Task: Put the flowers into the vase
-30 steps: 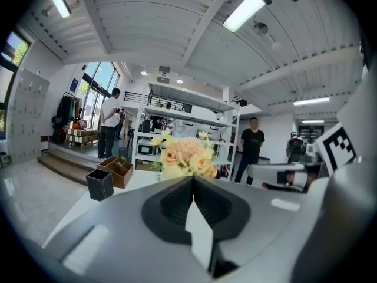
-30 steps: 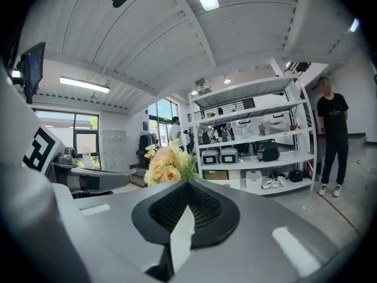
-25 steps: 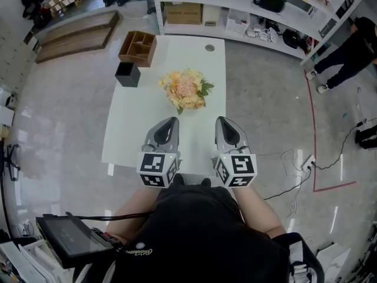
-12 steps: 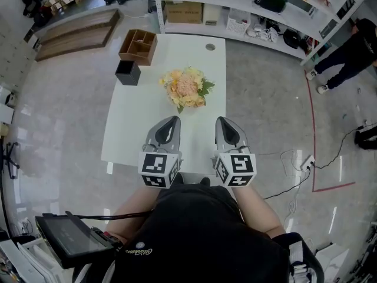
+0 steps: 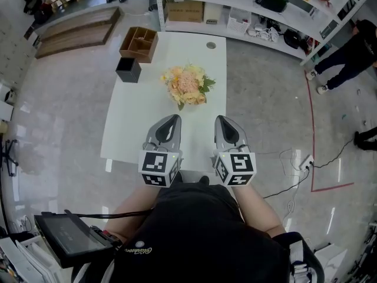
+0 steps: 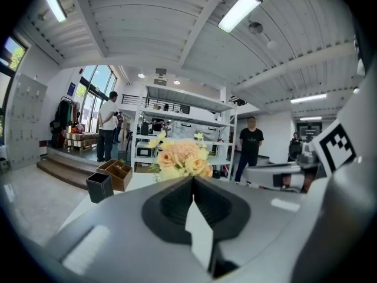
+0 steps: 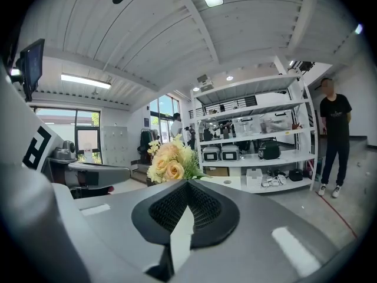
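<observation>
The flowers (image 5: 187,85) are laid mid-counter (image 5: 129,128), right of a black container (image 5: 128,69), a green tip pointed near and the long axis unclear, while the left claw (image 5: 171,120) and right claw (image 5: 222,119), both closed and empty, are held nearly level, side by side at the near edge.

White table (image 5: 134,128), glossy grey floor (image 5: 65,117), white shelving (image 5: 232,2) behind.

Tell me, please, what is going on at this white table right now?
A person stands at the near end of the long white table, holding the left gripper and right gripper side by side, both shut and empty. The bouquet of peach and yellow flowers sits untouched at mid-table; a black square container and a brown wooden compartment box stand at the far left.
</observation>
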The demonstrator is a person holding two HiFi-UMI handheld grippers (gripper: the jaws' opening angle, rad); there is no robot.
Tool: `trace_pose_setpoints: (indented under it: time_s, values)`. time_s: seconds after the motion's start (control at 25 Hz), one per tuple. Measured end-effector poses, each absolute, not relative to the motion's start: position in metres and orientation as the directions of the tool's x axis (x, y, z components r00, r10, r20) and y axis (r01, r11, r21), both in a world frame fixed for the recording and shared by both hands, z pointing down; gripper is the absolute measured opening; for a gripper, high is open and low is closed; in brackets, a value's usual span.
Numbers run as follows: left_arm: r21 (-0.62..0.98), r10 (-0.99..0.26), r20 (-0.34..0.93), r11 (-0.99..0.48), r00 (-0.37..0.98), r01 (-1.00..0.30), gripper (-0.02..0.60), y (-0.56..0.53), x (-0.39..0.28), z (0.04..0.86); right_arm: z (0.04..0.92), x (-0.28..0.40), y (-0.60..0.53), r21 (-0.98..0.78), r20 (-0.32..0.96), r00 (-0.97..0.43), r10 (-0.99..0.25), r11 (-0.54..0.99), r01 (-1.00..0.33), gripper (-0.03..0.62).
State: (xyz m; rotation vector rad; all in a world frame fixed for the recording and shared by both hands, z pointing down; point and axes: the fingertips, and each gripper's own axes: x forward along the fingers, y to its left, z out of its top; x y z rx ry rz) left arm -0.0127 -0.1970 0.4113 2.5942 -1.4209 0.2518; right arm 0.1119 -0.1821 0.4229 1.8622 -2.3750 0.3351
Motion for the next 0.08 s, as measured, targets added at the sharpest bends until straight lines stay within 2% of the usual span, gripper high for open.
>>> trace_pose_setpoints:
  time_s: [0.08]
  values:
    - [0.073,-0.815,0.230,-0.531,0.532,-0.844,0.006,-0.1964,-0.0126,0.4118,0.4234,0.1112,-0.1818,-0.104,0.219,-0.246,-0.944,0.229,-0.968,-0.002]
